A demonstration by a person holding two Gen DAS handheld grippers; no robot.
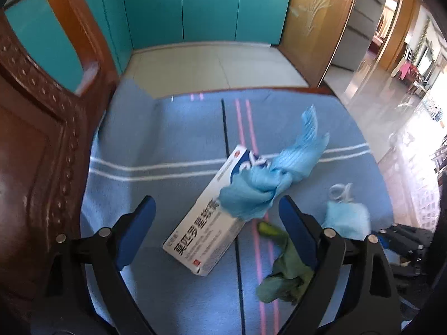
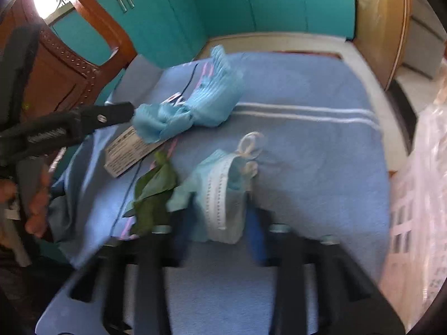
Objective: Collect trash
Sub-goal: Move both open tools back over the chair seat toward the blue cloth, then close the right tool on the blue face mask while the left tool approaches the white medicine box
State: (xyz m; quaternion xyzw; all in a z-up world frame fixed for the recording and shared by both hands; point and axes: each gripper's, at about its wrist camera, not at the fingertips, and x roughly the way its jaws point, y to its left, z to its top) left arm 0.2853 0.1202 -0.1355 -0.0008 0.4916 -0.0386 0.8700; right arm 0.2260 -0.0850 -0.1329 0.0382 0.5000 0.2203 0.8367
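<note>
A white medicine box (image 1: 206, 223) lies on the blue cloth, with a crumpled blue cloth wad (image 1: 268, 178) on its far end. My left gripper (image 1: 218, 209) is open, its fingers on either side of the box's middle. A green leaf scrap (image 1: 285, 273) lies by its right finger. In the right wrist view the box (image 2: 131, 150), the blue wad (image 2: 192, 106) and the leaf (image 2: 156, 192) lie to the left. My right gripper (image 2: 220, 217) stands around a blue face mask (image 2: 220, 195); its fingers are blurred, touching the mask's sides. The mask also shows in the left wrist view (image 1: 346, 217).
A carved wooden chair back (image 1: 42, 128) stands close on the left. Teal cabinets (image 1: 195, 5) line the far wall. The blue cloth (image 2: 307, 153) covers the seat surface, its edge near at the right. A white plastic bag (image 2: 416, 195) hangs at the right.
</note>
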